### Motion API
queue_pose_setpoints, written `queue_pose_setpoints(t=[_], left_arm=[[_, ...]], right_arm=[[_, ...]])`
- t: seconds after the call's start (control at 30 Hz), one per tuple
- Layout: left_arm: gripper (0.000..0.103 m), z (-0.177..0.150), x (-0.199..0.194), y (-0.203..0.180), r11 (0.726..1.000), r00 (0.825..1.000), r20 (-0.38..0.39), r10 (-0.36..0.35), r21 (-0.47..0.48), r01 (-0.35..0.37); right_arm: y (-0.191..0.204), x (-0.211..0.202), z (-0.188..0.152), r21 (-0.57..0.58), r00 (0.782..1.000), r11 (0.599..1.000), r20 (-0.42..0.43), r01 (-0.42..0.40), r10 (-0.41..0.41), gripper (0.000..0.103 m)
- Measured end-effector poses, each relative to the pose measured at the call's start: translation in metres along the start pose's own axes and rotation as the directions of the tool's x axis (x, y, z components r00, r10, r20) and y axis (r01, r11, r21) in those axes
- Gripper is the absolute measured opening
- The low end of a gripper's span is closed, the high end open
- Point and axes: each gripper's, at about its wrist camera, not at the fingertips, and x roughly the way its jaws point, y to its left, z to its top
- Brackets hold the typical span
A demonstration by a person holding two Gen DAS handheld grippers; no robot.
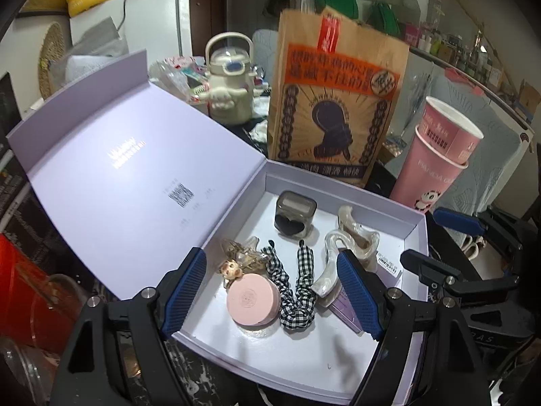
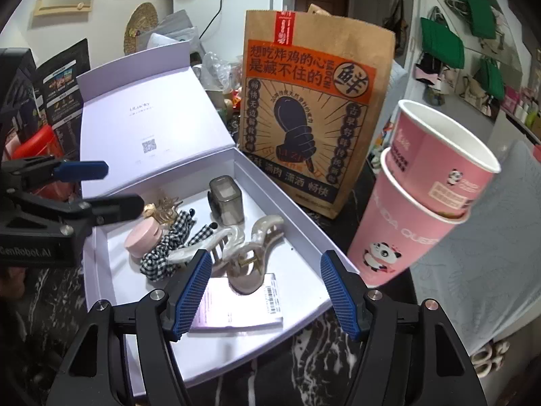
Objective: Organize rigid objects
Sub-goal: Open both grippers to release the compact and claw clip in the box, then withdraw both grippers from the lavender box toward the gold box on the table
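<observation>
An open lilac box (image 1: 304, 355) holds a pink round compact (image 1: 253, 299), a black-and-white gingham scrunchie (image 1: 297, 291), a pearly hair claw (image 1: 351, 240), a grey earbud case with a black heart (image 1: 295, 215), a gold charm (image 1: 236, 257) and a lilac card (image 1: 345, 308). My left gripper (image 1: 270, 291) hangs open above the compact and scrunchie, touching neither. In the right wrist view my right gripper (image 2: 267, 291) stands open over the hair claw (image 2: 250, 237) and the lilac card (image 2: 236, 304), its pads clear of both. Each gripper shows in the other's view, right (image 1: 439, 242) and left (image 2: 101, 187).
The box lid (image 1: 118, 169) stands open to the left. Behind the box is a brown paper bag (image 1: 334, 101); stacked pink paper cups (image 2: 422, 203) lean at its right. A cream bottle (image 1: 230, 81) sits further back. The box rests on a dark marbled counter (image 2: 304, 355).
</observation>
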Motion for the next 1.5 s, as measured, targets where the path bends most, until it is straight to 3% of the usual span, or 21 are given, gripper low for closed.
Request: queue_pose_setpoints(t=[0.47, 0.53, 0.6, 0.67, 1.5], left_arm=[[0.080, 0.007, -0.040, -0.001, 0.999, 0.996, 0.083, 0.042, -0.006, -0.041], [0.083, 0.007, -0.047, -0.002, 0.999, 0.994, 0.097, 0.043, -0.002, -0.043], [0.096, 0.006, -0.054, -0.004, 0.999, 0.993, 0.110, 0.041, 0.003, -0.042], [0.100, 0.004, -0.063, -0.005, 0.999, 0.991, 0.129, 0.040, 0.006, -0.041], [0.100, -0.033, -0.147, -0.027, 0.998, 0.975, 0.219, 0.024, 0.057, -0.037]], right_arm=[[0.008, -0.043, -0.002, 0.016, 0.999, 1.000, 0.051, 0.013, -0.014, 0.082], [0.010, -0.049, -0.003, 0.019, 0.998, 1.000, 0.056, 0.011, -0.012, 0.082], [0.012, -0.056, -0.004, 0.024, 0.998, 1.000, 0.061, 0.010, -0.012, 0.084], [0.013, -0.064, -0.005, 0.027, 0.998, 1.000, 0.067, 0.011, -0.013, 0.087], [0.037, -0.155, -0.026, 0.007, 0.982, 1.000, 0.190, 0.022, -0.023, 0.092]])
